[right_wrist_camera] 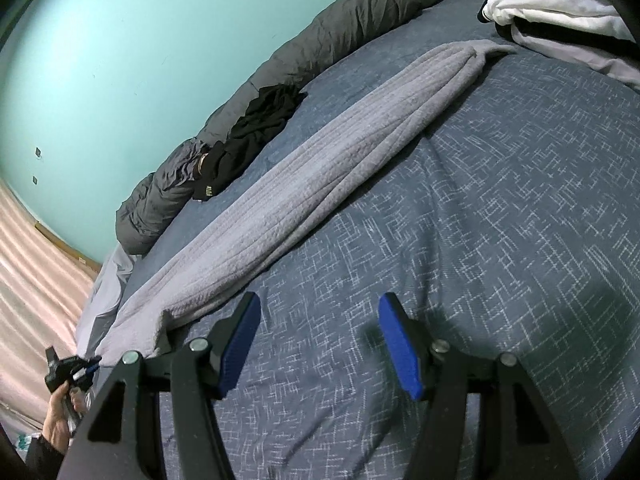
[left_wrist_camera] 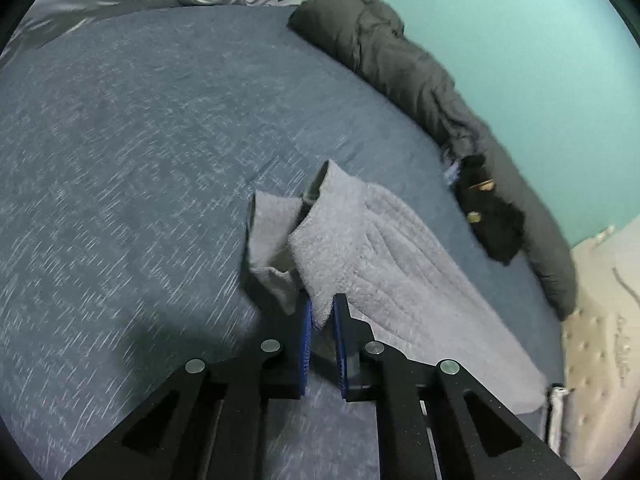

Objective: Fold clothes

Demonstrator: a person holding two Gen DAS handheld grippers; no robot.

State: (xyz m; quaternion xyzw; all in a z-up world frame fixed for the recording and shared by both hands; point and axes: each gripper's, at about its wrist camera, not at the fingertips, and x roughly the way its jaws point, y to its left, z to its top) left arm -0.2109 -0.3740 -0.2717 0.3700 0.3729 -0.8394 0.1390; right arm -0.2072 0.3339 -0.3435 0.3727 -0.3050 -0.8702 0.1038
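A long grey fleece garment point(left_wrist_camera: 384, 248) lies folded lengthwise on the blue patterned bed cover point(left_wrist_camera: 140, 160). My left gripper point(left_wrist_camera: 320, 314) is shut on its near end, lifting a corner so the fabric stands up in folds. In the right wrist view the same garment point(right_wrist_camera: 340, 152) runs diagonally across the bed. My right gripper point(right_wrist_camera: 319, 304) hovers open over the bare cover just beside the garment's edge, with nothing between its blue pads point(right_wrist_camera: 240, 340). The left gripper point(right_wrist_camera: 70, 370) shows small at the lower left, held by a hand point(right_wrist_camera: 56, 424).
A rolled dark grey duvet point(right_wrist_camera: 320, 32) lines the teal wall point(right_wrist_camera: 120, 60), with a black garment point(right_wrist_camera: 256, 132) against it. A pile of white and grey clothes point(right_wrist_camera: 560, 12) sits at the bed's far corner. The bare mattress edge point(left_wrist_camera: 600, 340) shows at the right.
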